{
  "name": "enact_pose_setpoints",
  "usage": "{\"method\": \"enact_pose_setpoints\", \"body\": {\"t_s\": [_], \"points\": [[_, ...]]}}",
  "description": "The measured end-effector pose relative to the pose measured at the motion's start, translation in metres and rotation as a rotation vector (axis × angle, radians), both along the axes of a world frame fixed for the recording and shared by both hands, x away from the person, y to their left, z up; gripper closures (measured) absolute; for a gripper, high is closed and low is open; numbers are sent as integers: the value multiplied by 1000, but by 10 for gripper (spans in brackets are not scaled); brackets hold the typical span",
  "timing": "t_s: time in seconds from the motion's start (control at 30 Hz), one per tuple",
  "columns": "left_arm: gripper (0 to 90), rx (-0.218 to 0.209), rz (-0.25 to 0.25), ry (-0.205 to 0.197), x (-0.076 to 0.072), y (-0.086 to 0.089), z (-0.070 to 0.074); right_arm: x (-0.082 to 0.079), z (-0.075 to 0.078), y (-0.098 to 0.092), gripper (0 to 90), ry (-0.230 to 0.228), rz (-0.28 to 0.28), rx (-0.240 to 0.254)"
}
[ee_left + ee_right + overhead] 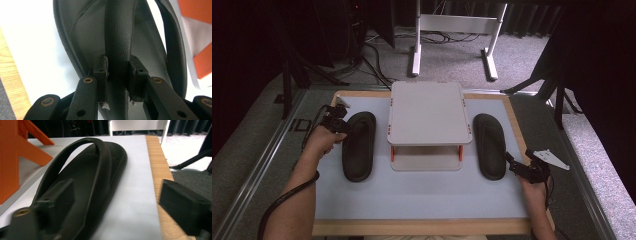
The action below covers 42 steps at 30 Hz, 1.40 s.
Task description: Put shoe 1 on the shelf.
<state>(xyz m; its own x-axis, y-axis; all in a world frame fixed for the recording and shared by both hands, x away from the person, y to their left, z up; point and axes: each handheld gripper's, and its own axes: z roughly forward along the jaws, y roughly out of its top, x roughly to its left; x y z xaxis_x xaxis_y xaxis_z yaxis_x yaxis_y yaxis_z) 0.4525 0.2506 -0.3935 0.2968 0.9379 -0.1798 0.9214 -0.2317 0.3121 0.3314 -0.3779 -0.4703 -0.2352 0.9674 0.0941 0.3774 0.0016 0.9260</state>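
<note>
1. Because the left black rubber flip-flop sandal (359, 146) lies flat on the pale blue table mat (422, 195), just left of the small grey two-tier shelf with orange posts (429, 114), its strap is the natural place to take it, and the left gripper (119, 71) is already pinched on that strap (120, 37), one pad on each side of it.
2. The strap looks like a soft, textured rubber band. I judge that it will flex and stretch under a lift, so the sole may hang and swing rather than rise level.
3. The sandal looks light, so a pinch on the strap should carry it. The grained surface should grip the pads well, with little risk of slipping.
4. Nothing about it looks fragile. A firm squeeze should do no harm.
5. The right black rubber flip-flop sandal (490, 146) lies on the mat just right of the shelf, toe away from the person.
6. The right gripper (517, 165) sits at that sandal's heel end with its jaws spread wide, one over the sole and one out by the wooden table edge (156, 170). They hold nothing.
7. For that sandal, too, the arched strap (82, 147) offers the best hold. The sole's edge is thin and would bend.
</note>
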Motion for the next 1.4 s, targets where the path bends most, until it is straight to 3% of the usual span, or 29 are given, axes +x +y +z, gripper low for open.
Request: {"method": "enact_pose_setpoints", "body": {"t_s": [0.5, 0.77, 1.07, 1.4], "points": [[723, 10, 17, -18, -10, 1, 45, 0, 0, 1, 107, 1, -8, -17], [722, 7, 10, -55, -13, -4, 80, 0, 0, 1, 107, 2, -3, -13], [723, 12, -10, -96, -14, -18, 124, 0, -1, 1, 107, 3, -2, -13], [722, 56, -26, -130, -12, -41, 157, 0, 0, 0, 107, 2, -1, -11]]}}
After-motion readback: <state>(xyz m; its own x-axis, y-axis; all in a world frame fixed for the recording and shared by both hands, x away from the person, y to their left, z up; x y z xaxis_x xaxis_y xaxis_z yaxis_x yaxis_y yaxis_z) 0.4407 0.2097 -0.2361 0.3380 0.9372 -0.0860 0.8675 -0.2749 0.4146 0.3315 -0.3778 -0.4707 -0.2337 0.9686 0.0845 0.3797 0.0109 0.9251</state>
